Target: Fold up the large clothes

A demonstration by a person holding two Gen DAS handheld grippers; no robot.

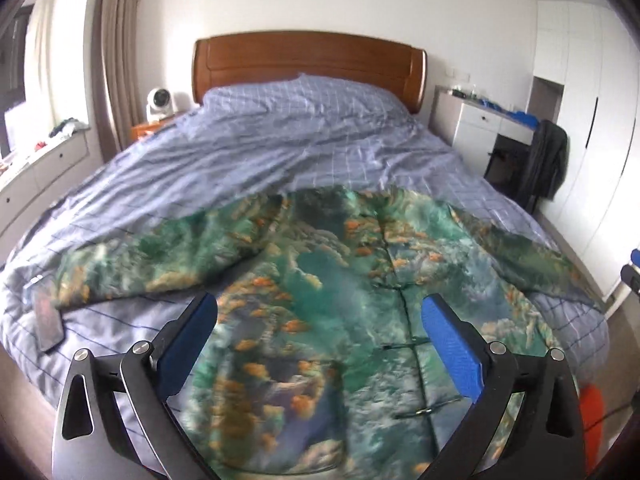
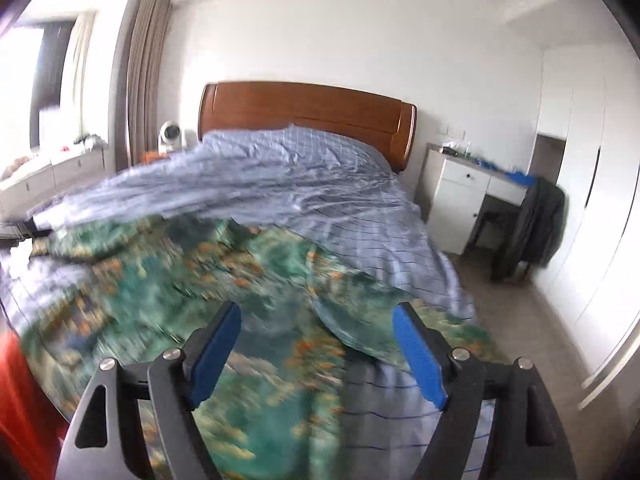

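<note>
One bed (image 1: 120,184) with one wooden headboard (image 1: 308,60). One patterned green garment (image 1: 304,292) — spread flat. Two hand-held grippers — the left hand-held gripper (image 1: 319,314) and the right hand-held gripper (image 2: 317,322) — two blue pads each. One white fan (image 1: 159,103). One dark phone (image 1: 48,314).

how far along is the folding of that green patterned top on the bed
Early. Done: the green patterned top lies spread on the blue checked duvet, both sleeves out to the sides. In hand: nothing; the left gripper and right gripper are open above it, gripping no cloth. Left: no fold shows yet, so sleeves and body all remain to be folded.
</note>
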